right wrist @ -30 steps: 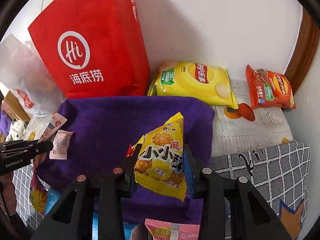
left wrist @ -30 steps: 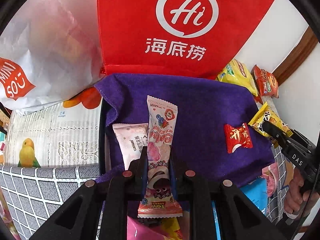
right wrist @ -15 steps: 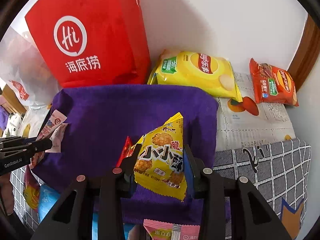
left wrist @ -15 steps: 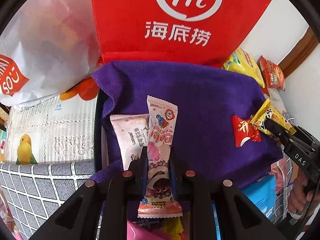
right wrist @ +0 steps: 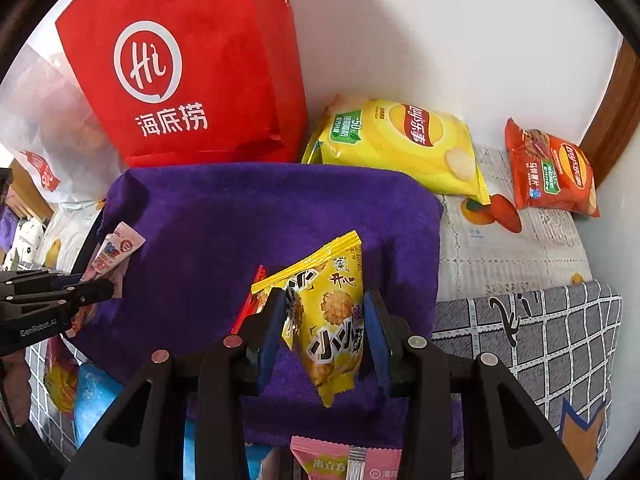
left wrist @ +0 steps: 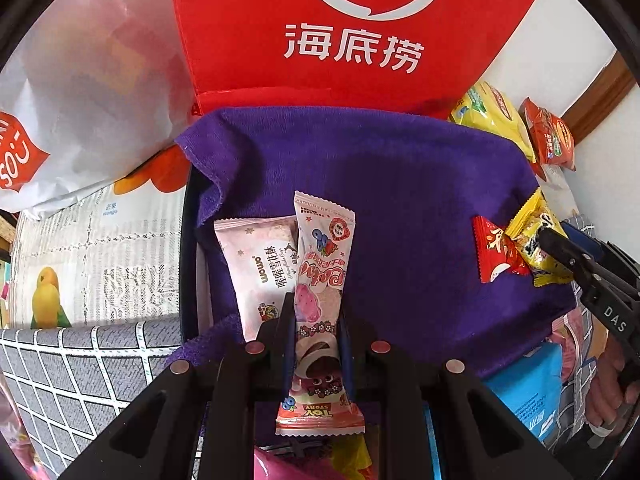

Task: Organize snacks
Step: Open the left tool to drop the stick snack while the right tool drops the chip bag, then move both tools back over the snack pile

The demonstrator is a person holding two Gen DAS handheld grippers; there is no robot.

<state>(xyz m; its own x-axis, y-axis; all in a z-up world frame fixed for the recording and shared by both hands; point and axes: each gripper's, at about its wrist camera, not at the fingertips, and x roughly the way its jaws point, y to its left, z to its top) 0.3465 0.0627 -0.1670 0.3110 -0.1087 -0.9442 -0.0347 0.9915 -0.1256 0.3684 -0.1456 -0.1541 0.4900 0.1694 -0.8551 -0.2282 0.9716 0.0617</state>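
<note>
You have two snacks laid on the purple towel [left wrist: 400,200]: a pale pink bar [left wrist: 260,268] lower left and a red packet [left wrist: 494,256] at right. Your left gripper [left wrist: 316,344] pinches the pink strawberry packet [left wrist: 322,280] beside that bar; your right gripper [right wrist: 324,332] grips the yellow packet [right wrist: 332,316] mid-frame. Chip bags and others remain.

The right gripper [right wrist: 324,320] holds a yellow snack packet [right wrist: 328,320] between its blue pads [right wrist: 272,328] above a purple towel [right wrist: 240,224]; the left pad seems barely touching. A red packet [right wrist: 250,304] peeks out behind it. At left, the left gripper [right wrist: 106,286] carries a pink wrapper [right wrist: 114,252]. Beyond stand a red bag [right wrist: 192,72], yellow chips [right wrist: 404,144] and orange chips [right wrist: 552,172].
</note>
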